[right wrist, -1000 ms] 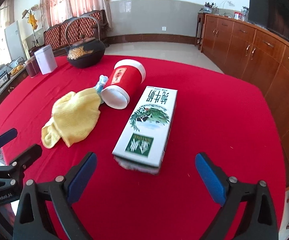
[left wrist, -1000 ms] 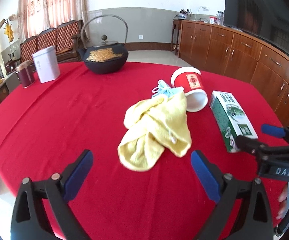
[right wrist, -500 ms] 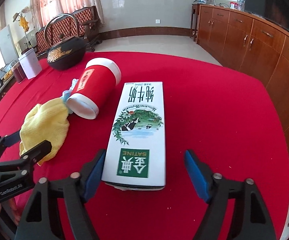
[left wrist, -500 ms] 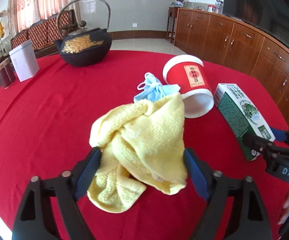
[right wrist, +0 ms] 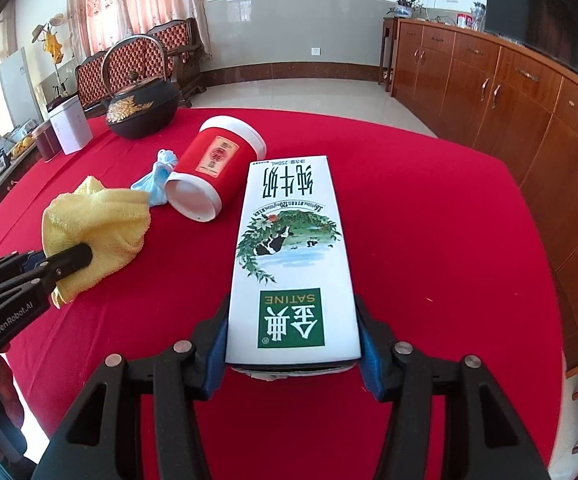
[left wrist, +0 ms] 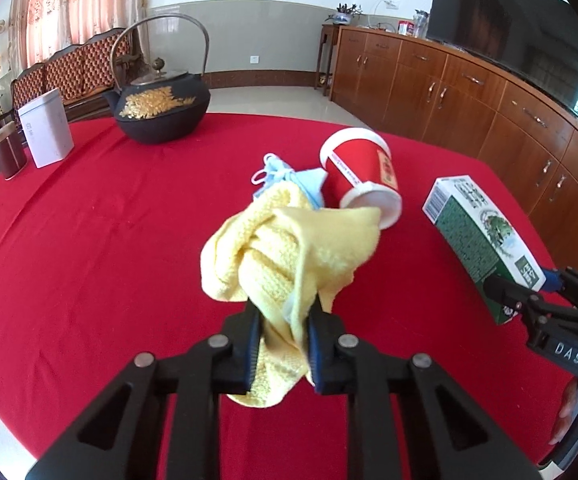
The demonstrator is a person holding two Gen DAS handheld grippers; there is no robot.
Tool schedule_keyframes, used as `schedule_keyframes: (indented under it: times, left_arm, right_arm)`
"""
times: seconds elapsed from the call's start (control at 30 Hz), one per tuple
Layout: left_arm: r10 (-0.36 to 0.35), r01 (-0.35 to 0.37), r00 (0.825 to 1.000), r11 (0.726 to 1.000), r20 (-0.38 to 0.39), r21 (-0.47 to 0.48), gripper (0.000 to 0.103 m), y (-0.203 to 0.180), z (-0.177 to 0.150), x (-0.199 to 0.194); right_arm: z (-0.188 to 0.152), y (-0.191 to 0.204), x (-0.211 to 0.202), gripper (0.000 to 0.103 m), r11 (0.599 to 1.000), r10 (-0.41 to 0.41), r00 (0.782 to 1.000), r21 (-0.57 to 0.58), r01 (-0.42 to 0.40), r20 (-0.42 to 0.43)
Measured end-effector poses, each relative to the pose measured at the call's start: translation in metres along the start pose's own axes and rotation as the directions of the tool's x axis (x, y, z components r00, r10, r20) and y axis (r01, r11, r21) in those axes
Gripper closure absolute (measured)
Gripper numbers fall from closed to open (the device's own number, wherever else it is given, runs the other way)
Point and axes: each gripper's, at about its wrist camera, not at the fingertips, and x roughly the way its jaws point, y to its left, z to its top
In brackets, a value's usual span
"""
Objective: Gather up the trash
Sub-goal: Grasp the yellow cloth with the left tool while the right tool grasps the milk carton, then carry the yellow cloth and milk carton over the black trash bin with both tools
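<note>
The crumpled yellow terry cloth [left wrist: 289,256] lies on the near part of the round table's red tablecloth [left wrist: 89,248], and the left gripper [left wrist: 283,344] is clamped on its near end; its jaws have just been closing, and the fabric bunches up between the blue pads. Well to its right, the white-and-green milk carton [right wrist: 289,256] lies flat on the tablecloth, and the right gripper [right wrist: 293,344] has also just been closing, its pads pressed on the two long sides of the carton's near end.

The step in hand looks like the pick-up: both pieces of trash are gripped but neither is clearly off the table. The next move probably calls for lifting both straight up, the cloth high enough for its hanging folds to clear, and carrying them to a bin, which no view shows.

A crumpled light-blue face mask [left wrist: 285,178] lies just behind the cloth, touching a tipped red paper cup with white rims [left wrist: 359,176]; these likely come afterwards.

The carton reads "SATINE" with large Chinese characters and "250mL". The left gripper's body bears "GenRobot.AI"; the right one's shows "DAS". The cup's yellow label is too small to read.
</note>
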Motion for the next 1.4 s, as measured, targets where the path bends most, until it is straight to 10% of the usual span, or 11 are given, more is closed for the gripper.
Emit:
schedule_keyframes:
  times: [0.93,1.4]
  left_arm:
    - [-0.137,0.123,0.986,0.982,0.094,0.140,0.082,-0.093,-0.052,-0.106]
    - [-0.328,0.301,0.944,0.894,0.028,0.333,0.082,-0.214,-0.088,-0.121]
  right_arm:
    - [-0.114,-0.091,-0.178,0.047,0.982,-0.139,0.984,0.142,0.123,0.109]
    - [-0.212,-0.189,-0.274,0.047,0.903,-0.318,0.945,0.327,0.278,0.074]
